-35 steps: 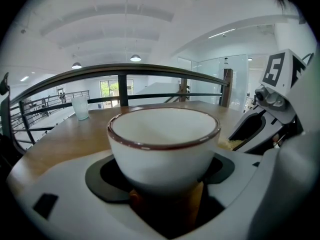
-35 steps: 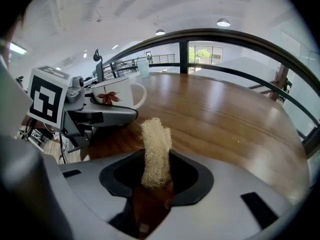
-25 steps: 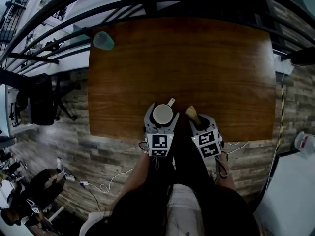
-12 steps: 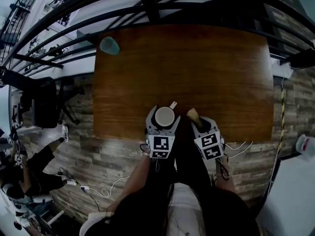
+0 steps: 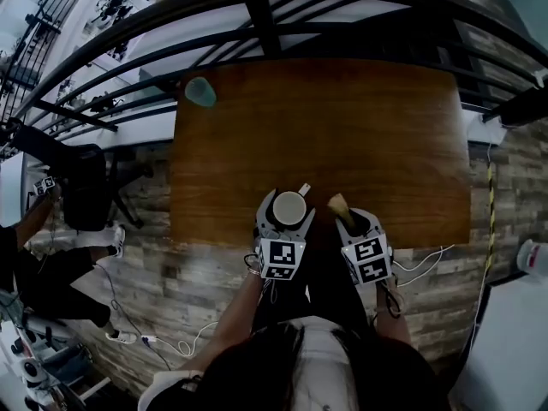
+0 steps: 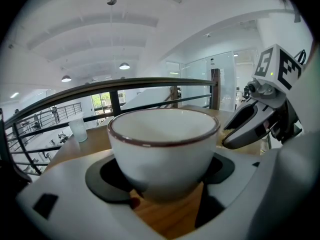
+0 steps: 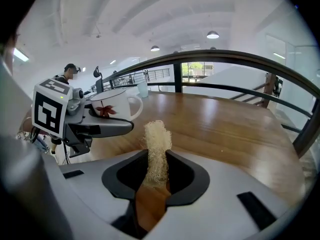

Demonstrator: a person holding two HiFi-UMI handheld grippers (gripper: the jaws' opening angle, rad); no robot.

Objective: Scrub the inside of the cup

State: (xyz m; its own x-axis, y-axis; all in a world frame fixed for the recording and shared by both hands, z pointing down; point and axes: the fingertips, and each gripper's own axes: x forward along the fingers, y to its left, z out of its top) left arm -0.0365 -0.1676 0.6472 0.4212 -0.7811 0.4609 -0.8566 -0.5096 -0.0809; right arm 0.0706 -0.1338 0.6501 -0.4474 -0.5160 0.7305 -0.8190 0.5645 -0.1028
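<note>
Clamping a white cup [image 6: 165, 144] from both sides with the left gripper [image 5: 288, 212], upright and mouth up, just over the near edge of the wooden table [image 5: 360, 118]. Shown in the left gripper view only as a brown-lined rim and the far inner wall. Bottom of the bowl out of sight, foot sunk behind the jaw bodies, handle cut off entirely. Found again in the head view with a small stub of handle [image 5: 303, 189] pointing away to the right. Caught too in the right gripper view, with a red leaf print [image 7: 104, 110] on its side. Impossible to tell whether resting on the wood or clear of it.

Pinching a pale, fibrous scrubber [image 7: 157, 141] in the right gripper [image 5: 349, 218], jaws just having been closing and now pressed on it, tuft standing up above them. Lower end swallowed between the dark pads. Brown strip beneath too unclear to call handle or tabletop. Held just beside the cup, apart from it, not inside.

Standing well apart at the far left corner of the table, a pale tumbler [image 5: 201, 92], blurred and small. Curving beyond the far edge, a dark railing [image 5: 257, 11].
</note>
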